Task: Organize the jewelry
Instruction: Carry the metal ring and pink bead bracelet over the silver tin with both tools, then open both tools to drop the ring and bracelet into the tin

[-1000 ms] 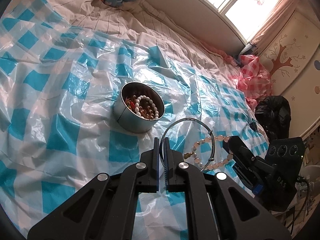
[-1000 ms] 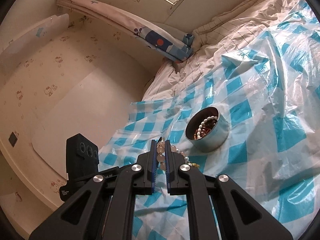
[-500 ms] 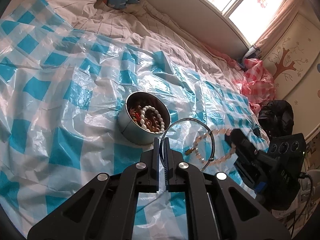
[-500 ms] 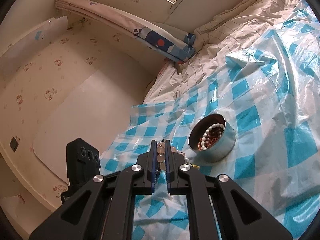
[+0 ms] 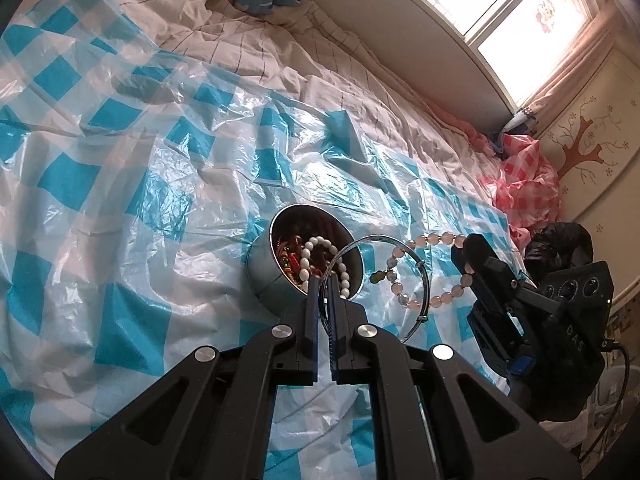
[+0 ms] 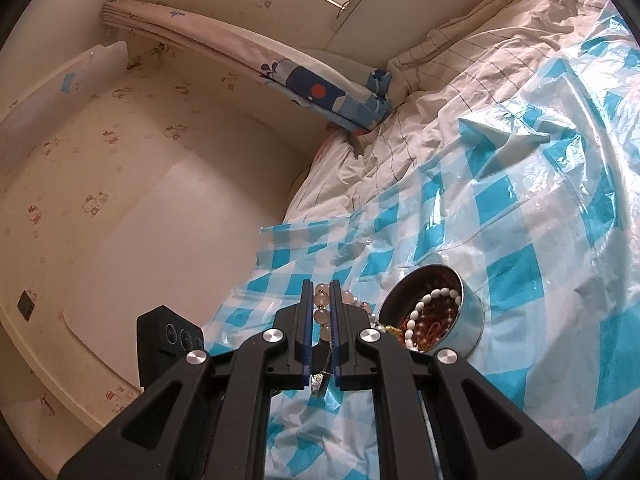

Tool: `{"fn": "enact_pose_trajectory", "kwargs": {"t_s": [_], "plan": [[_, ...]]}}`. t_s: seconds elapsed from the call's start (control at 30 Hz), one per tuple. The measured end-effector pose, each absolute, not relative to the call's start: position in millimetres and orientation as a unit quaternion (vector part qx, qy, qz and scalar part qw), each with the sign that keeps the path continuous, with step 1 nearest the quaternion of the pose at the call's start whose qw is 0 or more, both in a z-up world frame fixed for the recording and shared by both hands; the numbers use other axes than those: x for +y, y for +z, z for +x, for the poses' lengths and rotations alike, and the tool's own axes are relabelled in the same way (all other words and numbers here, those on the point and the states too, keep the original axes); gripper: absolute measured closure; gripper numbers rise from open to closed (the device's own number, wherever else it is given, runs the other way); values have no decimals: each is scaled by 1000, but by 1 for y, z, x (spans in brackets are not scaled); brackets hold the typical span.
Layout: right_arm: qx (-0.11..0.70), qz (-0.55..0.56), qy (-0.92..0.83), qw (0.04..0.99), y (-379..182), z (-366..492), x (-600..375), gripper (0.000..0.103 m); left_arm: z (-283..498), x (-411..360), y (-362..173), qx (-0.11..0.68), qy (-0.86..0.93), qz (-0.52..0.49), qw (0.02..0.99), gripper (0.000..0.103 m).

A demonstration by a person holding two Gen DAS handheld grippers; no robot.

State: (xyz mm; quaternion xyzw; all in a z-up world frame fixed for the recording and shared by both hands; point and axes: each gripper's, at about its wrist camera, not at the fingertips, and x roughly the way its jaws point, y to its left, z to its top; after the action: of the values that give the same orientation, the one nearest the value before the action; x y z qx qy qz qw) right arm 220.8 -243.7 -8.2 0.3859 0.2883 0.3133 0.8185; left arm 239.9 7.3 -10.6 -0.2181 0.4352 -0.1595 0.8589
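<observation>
A round metal tin [image 5: 267,272] holding white and brown bead bracelets sits on the blue-checked plastic sheet [image 5: 120,184]; it also shows in the right wrist view [image 6: 472,320]. My left gripper [image 5: 323,284] is shut on a thin silver bangle [image 5: 425,280], held just above the tin's near rim. My right gripper [image 6: 321,286] is shut on a pink bead bracelet [image 6: 322,300], held left of the tin. In the left wrist view the bracelet [image 5: 404,300] hangs from the right gripper [image 5: 470,254] to the right of the tin.
The sheet covers a rumpled striped quilt [image 5: 280,40] on a bed. A blue patterned pillow [image 6: 320,92] lies by the wall. A pink checked bag [image 5: 528,184] and a black bag [image 5: 560,248] lie at the bed's far right.
Both grippers have moved closer to the tin. The bangle now overlaps the tin's near rim, and the bead bracelet has come nearer its side.
</observation>
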Motion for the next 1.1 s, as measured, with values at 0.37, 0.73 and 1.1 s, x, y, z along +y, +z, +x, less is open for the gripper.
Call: {"fn": "enact_pose_trajectory", "kwargs": {"t_s": [0.37, 0.73, 1.1], "plan": [[301, 382, 304, 819, -20, 238, -238, 94, 254, 3, -23, 440, -152, -231, 855, 99], [310, 366, 286, 829, -28, 251, -236, 94, 275, -4, -34, 444, -140, -224, 856, 99], [321, 353, 268, 837, -40, 268, -232, 94, 294, -14, -46, 461, -108, -186, 861, 99]]}}
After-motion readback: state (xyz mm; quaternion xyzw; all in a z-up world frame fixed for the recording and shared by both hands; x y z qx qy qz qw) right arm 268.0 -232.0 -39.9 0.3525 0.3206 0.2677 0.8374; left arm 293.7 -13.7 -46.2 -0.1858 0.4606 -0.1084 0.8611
